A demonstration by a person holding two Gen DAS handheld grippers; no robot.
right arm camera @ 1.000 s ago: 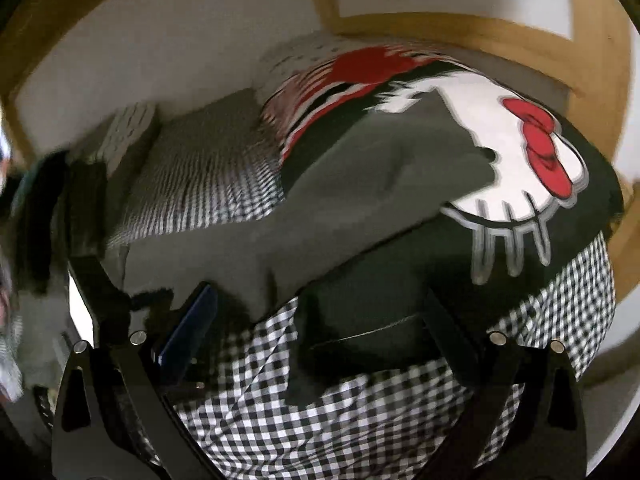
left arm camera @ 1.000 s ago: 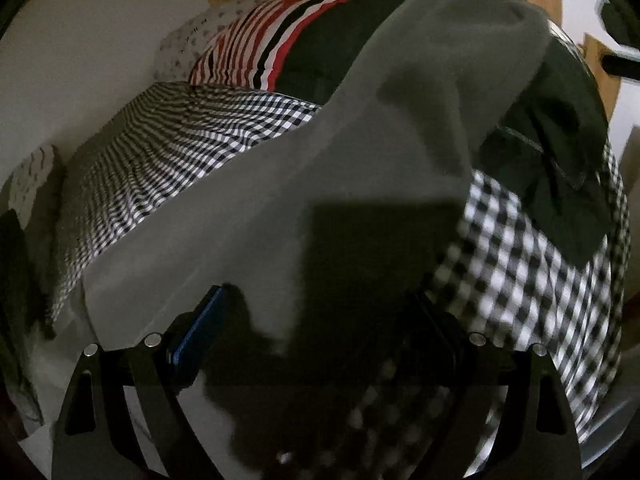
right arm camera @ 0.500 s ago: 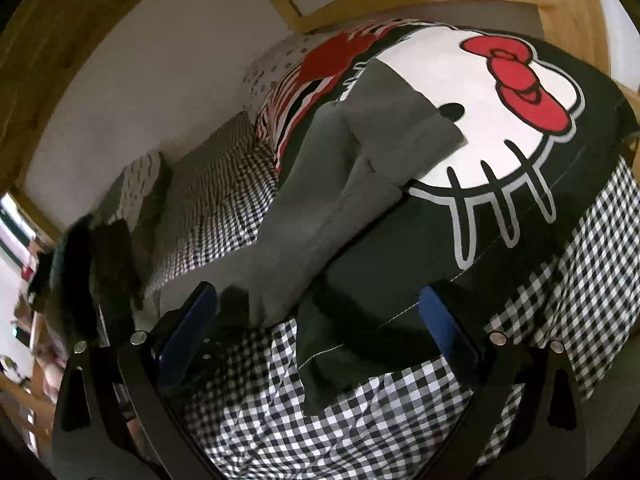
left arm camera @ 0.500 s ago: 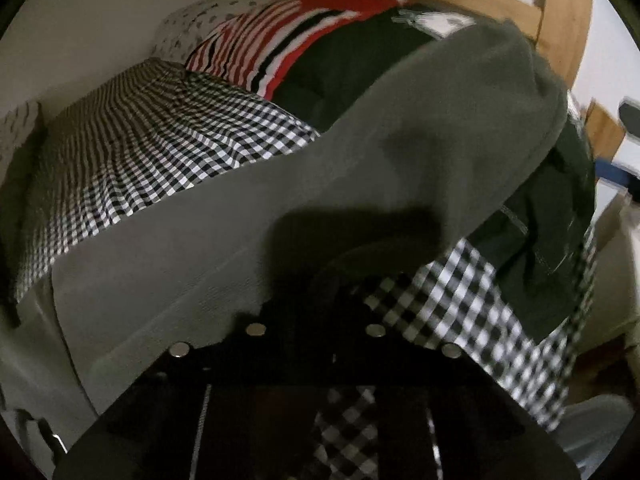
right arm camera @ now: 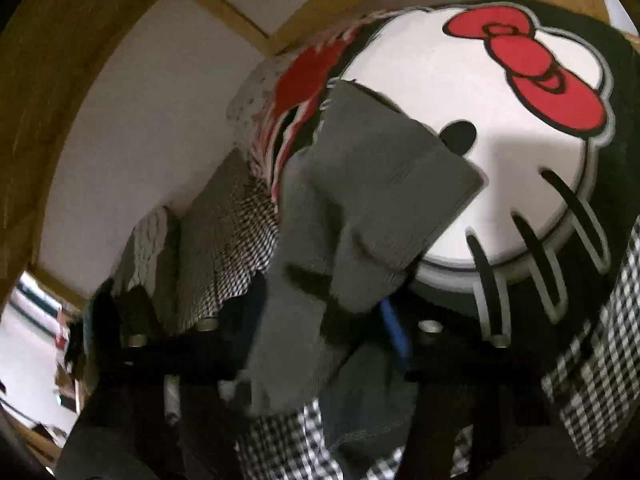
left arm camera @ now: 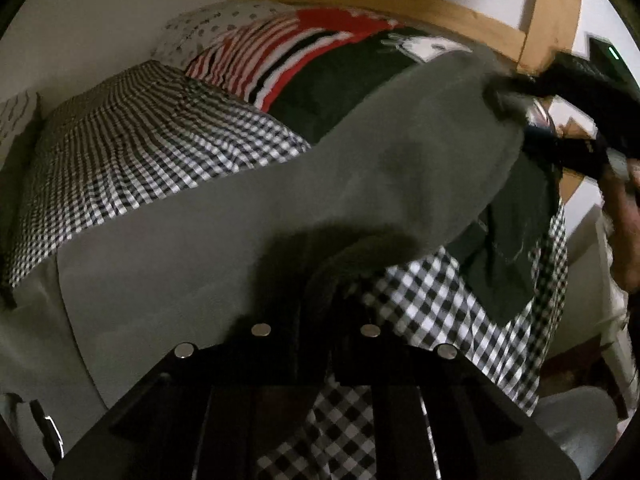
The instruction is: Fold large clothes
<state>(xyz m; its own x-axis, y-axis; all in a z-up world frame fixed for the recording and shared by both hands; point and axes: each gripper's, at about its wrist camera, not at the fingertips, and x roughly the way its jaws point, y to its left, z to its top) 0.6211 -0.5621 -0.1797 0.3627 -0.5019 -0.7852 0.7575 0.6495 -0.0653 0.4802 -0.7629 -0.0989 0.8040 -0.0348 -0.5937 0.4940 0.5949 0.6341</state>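
Two grippers, both clenched on one grey garment (left arm camera: 248,216). Largest: checked bedding (left arm camera: 132,148), spread across bed, under everything else. Next, black blanket (right arm camera: 616,92) with white cat face (right arm camera: 472,120) and red bow (right arm camera: 532,64), lying over checks toward wooden frame (left arm camera: 400,4), beside red-striped cloth (left arm camera: 280,52) and dotted pillow (left arm camera: 216,20). Then grey garment, stretched long across bed, lifted between both tools, far ribbed end (right arm camera: 404,188) folded over cat face, middle sagging onto checks. Beneath right end, dark green cloth (left arm camera: 516,232), crumpled on checks. Left gripper (left arm camera: 316,308): jaws drawn together, pinching near edge of grey fabric at bottom of left view. Right gripper (right arm camera: 320,320): jaws closed around bunched grey fabric, blue pad (right arm camera: 396,336) showing beside fold; also seen from left view at garment's far right end.
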